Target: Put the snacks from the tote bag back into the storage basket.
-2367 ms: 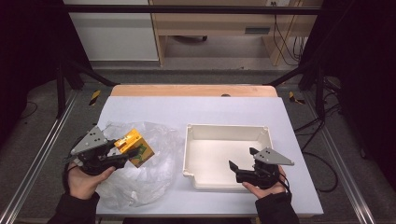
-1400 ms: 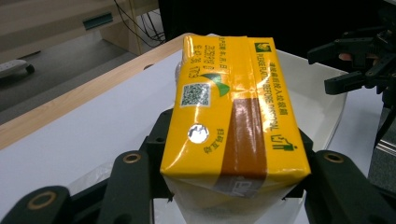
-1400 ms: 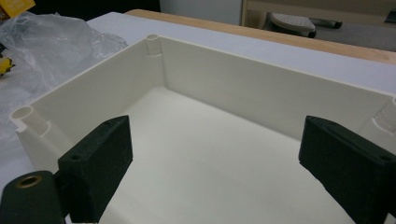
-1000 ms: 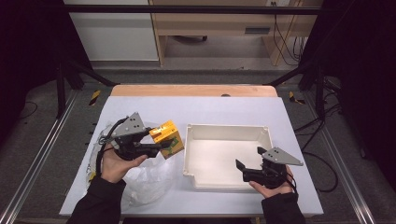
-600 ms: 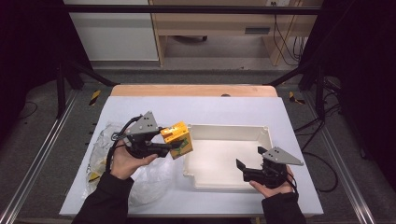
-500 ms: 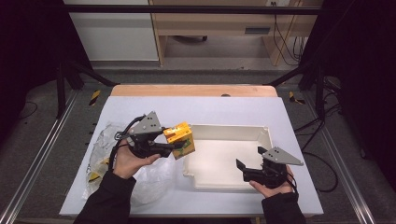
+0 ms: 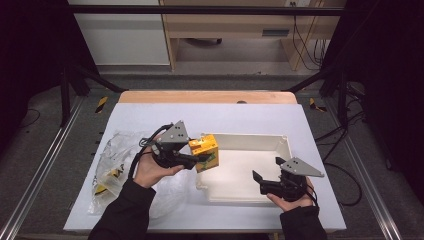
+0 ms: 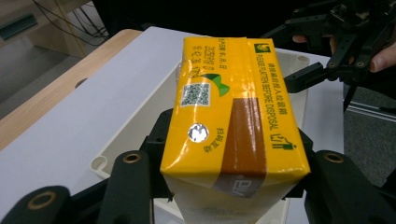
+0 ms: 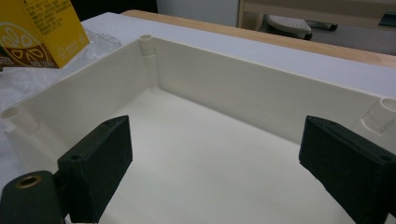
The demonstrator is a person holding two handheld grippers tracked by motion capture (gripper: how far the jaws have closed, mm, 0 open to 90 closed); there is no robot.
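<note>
White surface (image 7: 150,115) carries a tray (image 7: 280,145) and a bag (image 7: 115,160). Left gripper (image 7: 200,159) pinches a carton (image 7: 204,150) over the tray's edge. Right gripper (image 7: 256,176) hangs spread over the tray

A white surface (image 7: 150,115) is edged at its far side by a wooden strip (image 7: 207,96). Beyond it, grey floor (image 7: 210,80) is seen, then a white cabinet (image 7: 120,35) and a wooden shelf unit (image 7: 235,25). Black frame posts (image 7: 65,85) stand beside it; darkness lies either side.

The yellow carton (image 8: 233,126) looks glossy; the white tray (image 9: 243,88) matt, smooth plastic; the bag (image 7: 117,160) clear, crinkled film.
</note>
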